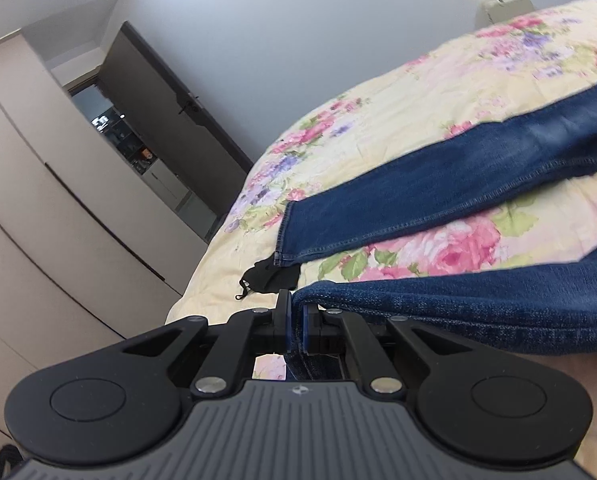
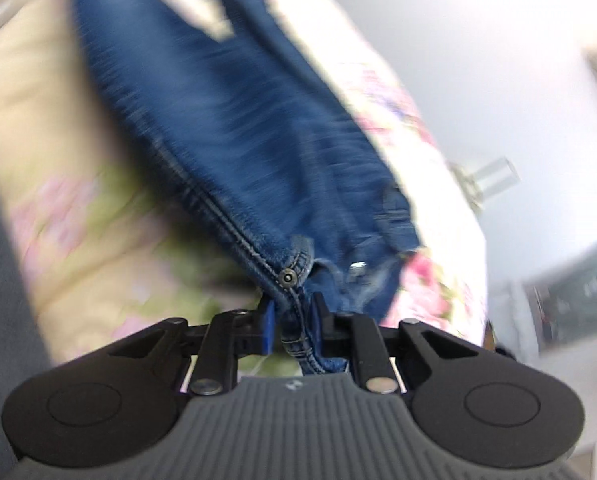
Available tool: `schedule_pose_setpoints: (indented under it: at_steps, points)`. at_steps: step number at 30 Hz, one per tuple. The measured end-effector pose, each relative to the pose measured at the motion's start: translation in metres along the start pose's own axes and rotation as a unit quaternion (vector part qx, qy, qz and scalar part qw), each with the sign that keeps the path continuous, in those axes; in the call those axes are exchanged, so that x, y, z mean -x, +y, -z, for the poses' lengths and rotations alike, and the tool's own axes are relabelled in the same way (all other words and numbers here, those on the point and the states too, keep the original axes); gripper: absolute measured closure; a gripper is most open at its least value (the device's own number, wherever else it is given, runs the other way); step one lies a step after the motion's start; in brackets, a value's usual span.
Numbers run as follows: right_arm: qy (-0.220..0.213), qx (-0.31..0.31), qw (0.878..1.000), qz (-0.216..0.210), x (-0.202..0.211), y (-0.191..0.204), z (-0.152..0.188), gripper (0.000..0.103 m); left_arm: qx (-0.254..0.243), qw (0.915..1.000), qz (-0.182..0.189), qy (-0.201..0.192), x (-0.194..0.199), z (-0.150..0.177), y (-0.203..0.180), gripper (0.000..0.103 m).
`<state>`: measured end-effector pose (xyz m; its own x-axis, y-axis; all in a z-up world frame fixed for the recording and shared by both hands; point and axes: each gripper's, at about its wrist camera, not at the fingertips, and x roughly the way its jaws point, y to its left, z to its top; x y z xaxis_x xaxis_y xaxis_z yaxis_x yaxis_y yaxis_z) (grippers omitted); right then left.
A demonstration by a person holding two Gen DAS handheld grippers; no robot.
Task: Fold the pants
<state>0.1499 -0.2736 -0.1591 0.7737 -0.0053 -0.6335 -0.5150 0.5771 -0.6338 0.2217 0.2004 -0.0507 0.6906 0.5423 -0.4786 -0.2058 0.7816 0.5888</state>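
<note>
Pants [image 1: 438,184], a pair of blue jeans, lie on a bed [image 1: 398,92] with a flowered cover, and both ends of the near side are pinched so the cloth can be carried over as one sheet. At the far left of the left wrist view stand a pale wardrobe [image 1: 38,200] and an open dark door [image 1: 166,104], well apart from the work. Just beside the edge of the bed lies a small black item [image 1: 270,280], close to the hem of the far leg; it could snag if the leg is dragged that way. The far leg rests flat on the cover, while the near leg is raised at its hem, where the left gripper [image 1: 294,320] has its jaws closed on the denim. Holding the hem likely keeps the leg straight for laying it over the other.

In the right wrist view, which is blurred, the right gripper [image 2: 292,320] has its jaws clamped on the waistband just below a metal rivet [image 2: 287,277]. The thick seam there probably gives a firm hold. My guess is that the lengthwise fold is in progress, not finished.
</note>
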Motion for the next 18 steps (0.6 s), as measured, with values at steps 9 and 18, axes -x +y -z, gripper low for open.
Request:
schedule_pose_setpoints:
  at_steps: [9,18]
  points:
    - [-0.045,-0.095,0.991,0.088,0.025,-0.056,-0.031,0.100,0.103,0.9946,0.005,-0.015,0.005,-0.024,0.044,0.098]
    - [-0.060,-0.153,0.976,0.140,-0.003,-0.147,-0.079,0.100,0.065,0.9956,-0.031,-0.060,-0.031,-0.125,0.042,0.098]
